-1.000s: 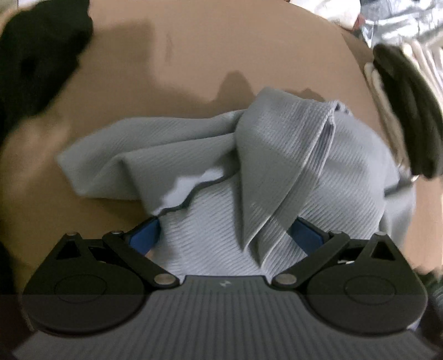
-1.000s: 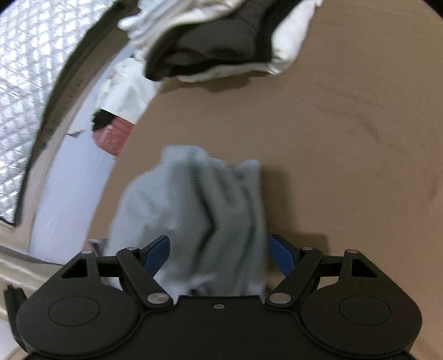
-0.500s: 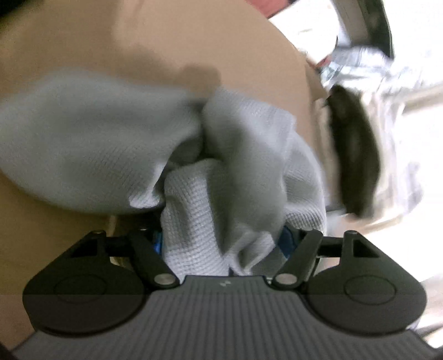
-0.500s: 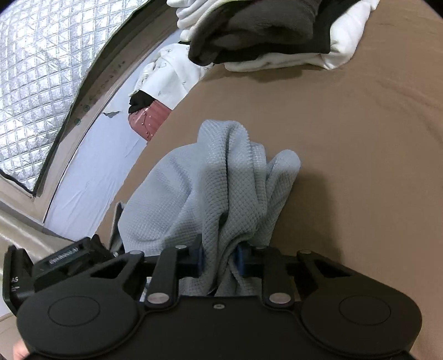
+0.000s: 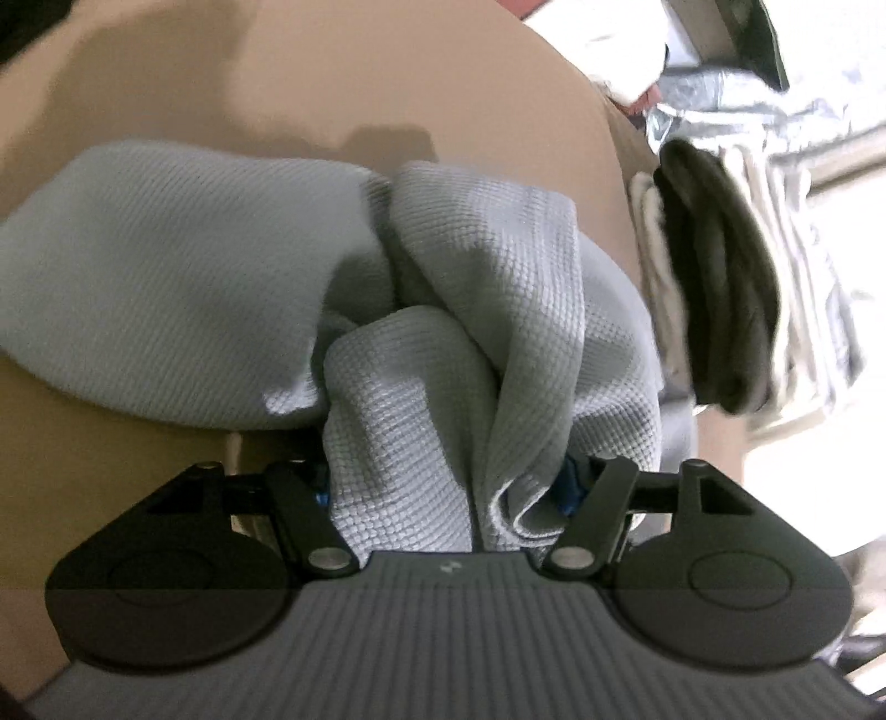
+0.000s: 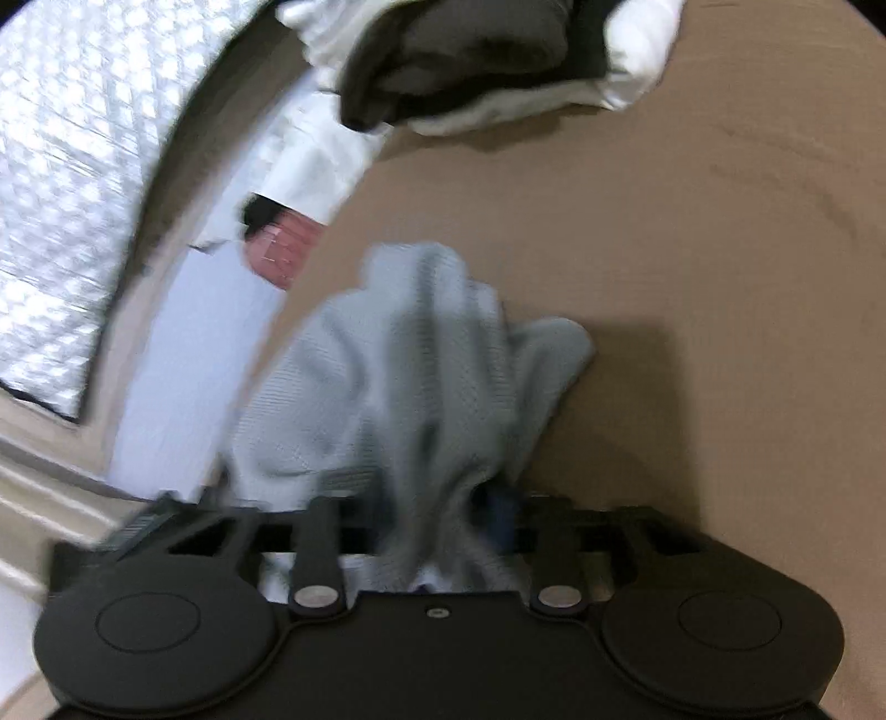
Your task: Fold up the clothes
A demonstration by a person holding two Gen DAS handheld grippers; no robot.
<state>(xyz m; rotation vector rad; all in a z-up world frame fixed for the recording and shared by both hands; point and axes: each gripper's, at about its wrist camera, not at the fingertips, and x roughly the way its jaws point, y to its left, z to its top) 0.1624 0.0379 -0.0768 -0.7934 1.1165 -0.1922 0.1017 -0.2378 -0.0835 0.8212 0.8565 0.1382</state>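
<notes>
A grey waffle-knit garment (image 5: 183, 277) lies bunched on the brown surface (image 5: 332, 72). In the left wrist view my left gripper (image 5: 448, 493) is shut on a thick gathered fold of it, and the cloth hides most of both blue pads. The rest of the garment spreads to the left and drapes over to the right. In the right wrist view, which is blurred, the same grey garment (image 6: 410, 354) rises in a crumpled peak from my right gripper (image 6: 443, 515), which is shut on a narrow bunch of it near the edge of the brown surface (image 6: 692, 249).
A stack of folded dark and white clothes (image 5: 714, 266) sits at the right edge of the surface, also seen far ahead as the stack (image 6: 470, 50). Beyond the edge are a silver quilted wall (image 6: 66, 166) and a red item (image 6: 282, 249) on a pale floor.
Both grippers were wide open around the cloth a second ago. The right one shut on it half a second ago, the left one has closed in on its bunch, and the garment is now gathered up.
</notes>
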